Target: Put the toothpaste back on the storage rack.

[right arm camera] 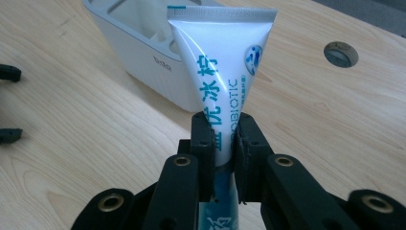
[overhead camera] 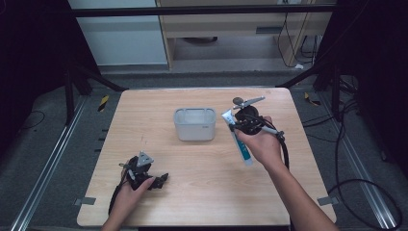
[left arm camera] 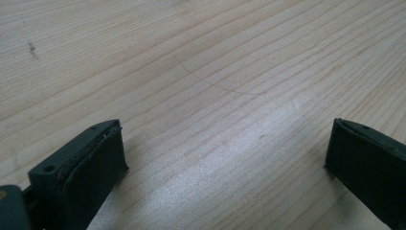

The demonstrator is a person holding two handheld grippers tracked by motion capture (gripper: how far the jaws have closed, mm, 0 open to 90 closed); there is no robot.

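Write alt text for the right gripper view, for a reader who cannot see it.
The right gripper clamps a white toothpaste tube with blue lettering between its two black jaws, the flat crimped end pointing up and away. Behind the tube a white plastic container stands on the light wooden table.

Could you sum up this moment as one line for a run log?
right gripper: shut on white-and-blue toothpaste tube | left gripper: open over wooden table | white plastic box: beside tube

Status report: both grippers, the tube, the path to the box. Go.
Right gripper shut on toothpaste tube, held off the table. Left gripper open, low over bare wood. White box left of the tube, nothing between them.
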